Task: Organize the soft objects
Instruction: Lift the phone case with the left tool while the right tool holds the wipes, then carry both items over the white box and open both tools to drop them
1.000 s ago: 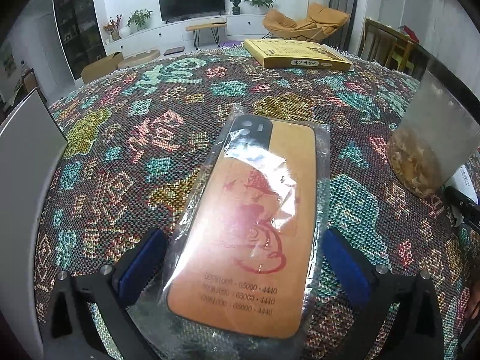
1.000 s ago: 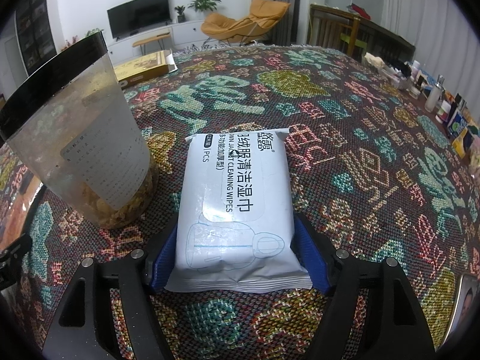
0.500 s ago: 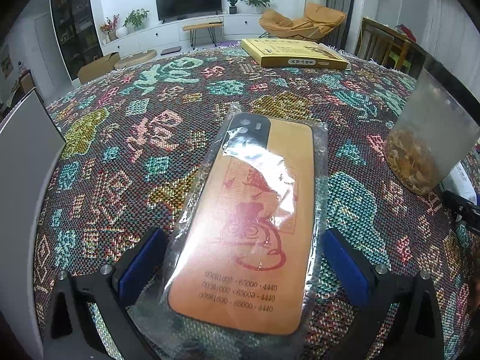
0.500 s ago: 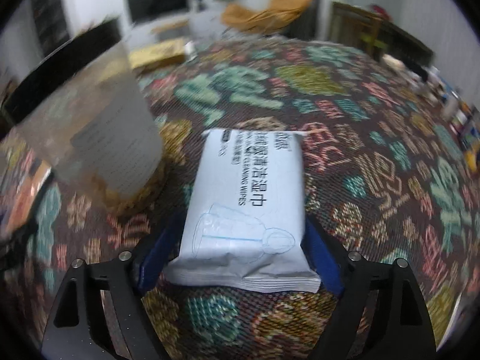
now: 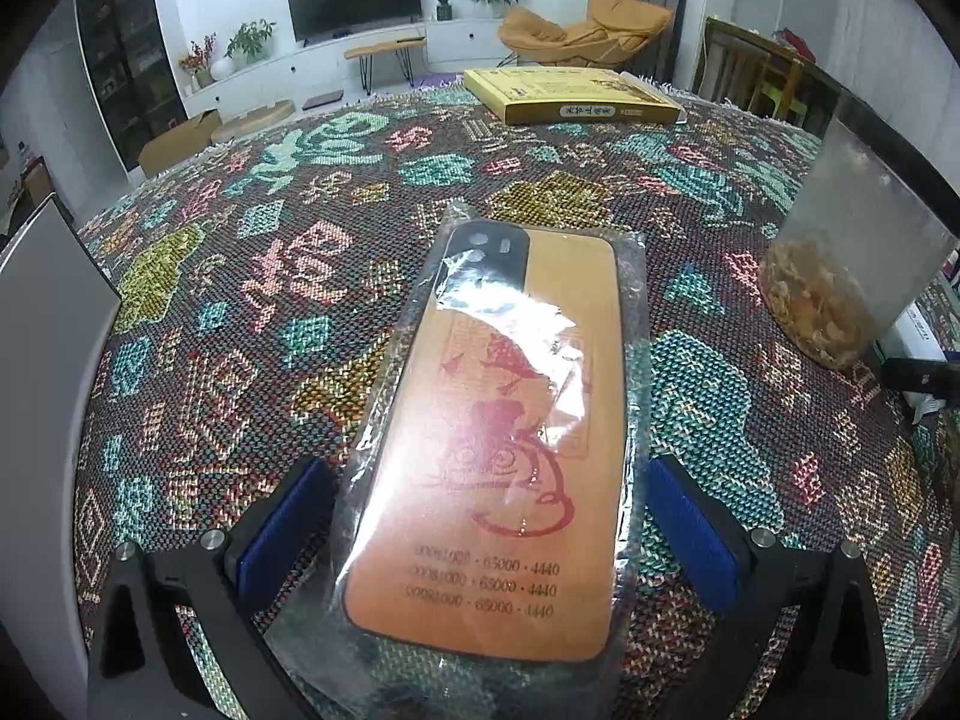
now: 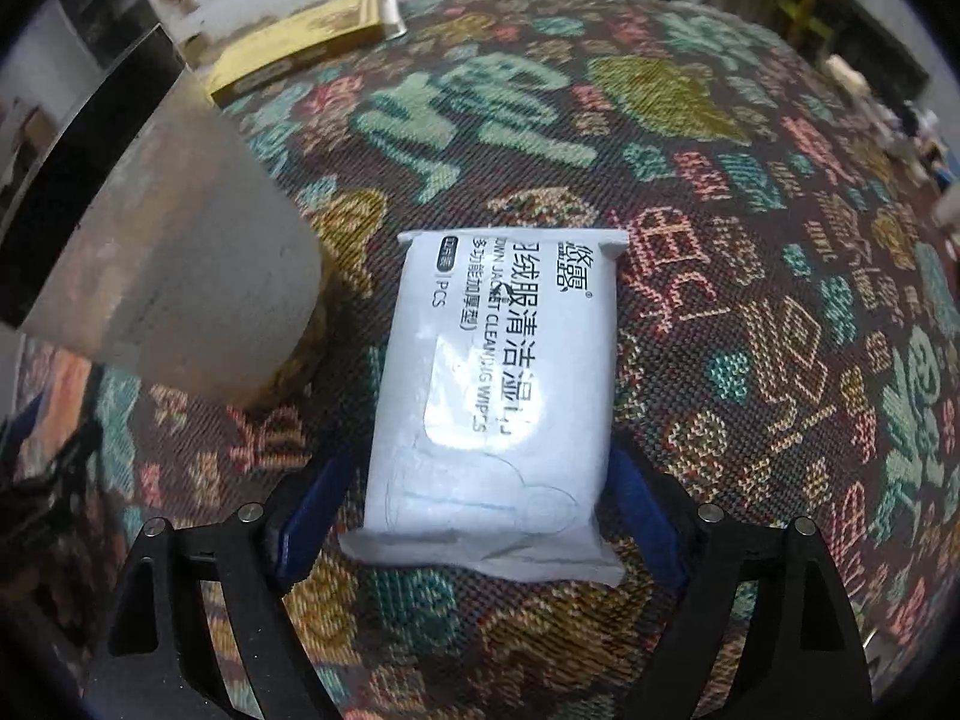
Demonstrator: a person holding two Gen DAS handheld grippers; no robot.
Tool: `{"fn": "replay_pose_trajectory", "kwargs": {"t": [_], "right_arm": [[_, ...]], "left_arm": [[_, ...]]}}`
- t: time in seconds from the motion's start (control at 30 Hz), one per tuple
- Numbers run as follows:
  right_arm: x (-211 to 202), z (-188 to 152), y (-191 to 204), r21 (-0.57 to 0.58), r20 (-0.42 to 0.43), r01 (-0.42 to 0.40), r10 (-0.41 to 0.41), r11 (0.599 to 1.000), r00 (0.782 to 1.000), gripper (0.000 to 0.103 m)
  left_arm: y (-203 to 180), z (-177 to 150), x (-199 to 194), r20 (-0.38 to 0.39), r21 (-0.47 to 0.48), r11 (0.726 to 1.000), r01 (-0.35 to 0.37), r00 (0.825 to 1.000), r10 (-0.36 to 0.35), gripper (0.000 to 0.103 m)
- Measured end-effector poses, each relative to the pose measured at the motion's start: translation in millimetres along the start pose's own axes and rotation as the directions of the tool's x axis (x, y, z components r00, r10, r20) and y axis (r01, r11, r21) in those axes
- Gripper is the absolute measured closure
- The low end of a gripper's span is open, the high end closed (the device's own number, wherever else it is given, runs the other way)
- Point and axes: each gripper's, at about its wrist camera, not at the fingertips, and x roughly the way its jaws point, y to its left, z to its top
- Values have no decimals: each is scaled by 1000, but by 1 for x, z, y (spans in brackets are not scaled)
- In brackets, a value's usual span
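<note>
An orange phone case in a clear plastic sleeve (image 5: 510,420) lies flat on the patterned tablecloth (image 5: 240,300). My left gripper (image 5: 489,516) straddles its near end, open, with a gap between each blue pad and the sleeve. A white pack of cleaning wipes (image 6: 498,384) lies flat on the same cloth in the right wrist view. My right gripper (image 6: 477,516) has the pack between its blue pads, and its jaws are opening. The left pad (image 6: 309,519) stands clear of the pack. The other pad sits close beside its right edge.
A tall translucent pouch with a black top and yellowish snacks (image 5: 840,276) (image 6: 168,252) stands between the two items. A flat yellow box (image 5: 570,96) (image 6: 300,54) lies at the far edge. A white panel (image 5: 42,390) rises at the left. Small bottles (image 6: 900,138) line the right edge.
The right gripper's pads, earlier pressed on the wipes pack, have spread away from it, and that view has tipped further down. The left gripper and phone case have stayed put.
</note>
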Motion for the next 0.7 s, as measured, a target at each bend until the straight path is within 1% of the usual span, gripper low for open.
{"fn": "replay_pose_trajectory", "kwargs": {"t": [0.03,0.07,0.1,0.13,0.17,0.2,0.23,0.27,0.33,0.37,0.43,0.57,0.63,0.7], "right_arm": [[0,0,4,-5,7,14,-14,1000,1000,13],[1,2,4,4,-5,7,-7,1000,1000,14],[0,4,0,14,-14,-1,1,1000,1000,22],[-3,8,-4,15,-15,14,-14,1000,1000,36],[-4,14,-8,9,-18,15,-15,1000,1000,43],[-3,20,-14,10,-34,7,-7,1000,999,45],[-1,25,-18,17,-42,-3,4,1000,999,46],[-2,33,-23,21,-31,-10,11,1000,999,47],[-12,47,-33,49,21,1,-2,999,1000,47],[-20,52,-36,67,45,2,-5,998,999,47],[-39,62,-40,82,102,-29,21,996,995,47],[-90,76,-33,40,217,-14,5,999,976,47],[-112,80,-26,21,250,-32,25,999,968,47],[-137,78,-2,-22,272,-58,62,998,960,47]], "left_arm": [[0,3,1,-21,5,1000,3,1000,-3,0],[1,7,3,-57,13,1000,10,998,-9,0],[0,10,4,-83,22,1000,15,996,-13,1],[0,12,4,-95,31,999,20,995,-17,4],[-1,14,3,-93,42,999,26,995,-22,19],[-4,19,0,-86,61,998,29,996,-23,27],[-5,22,1,-98,67,998,22,995,-15,28],[-6,25,2,-105,58,998,25,994,-19,28],[-3,28,2,-105,27,999,31,994,-28,28],[-1,30,-2,-93,-4,999,49,994,-49,28],[4,35,-15,-52,-52,995,82,995,-85,28],[12,50,-54,43,-98,987,124,992,-121,28],[21,58,-82,101,-133,977,169,982,-157,28],[36,61,-111,150,-166,964,210,971,-186,28]]}}
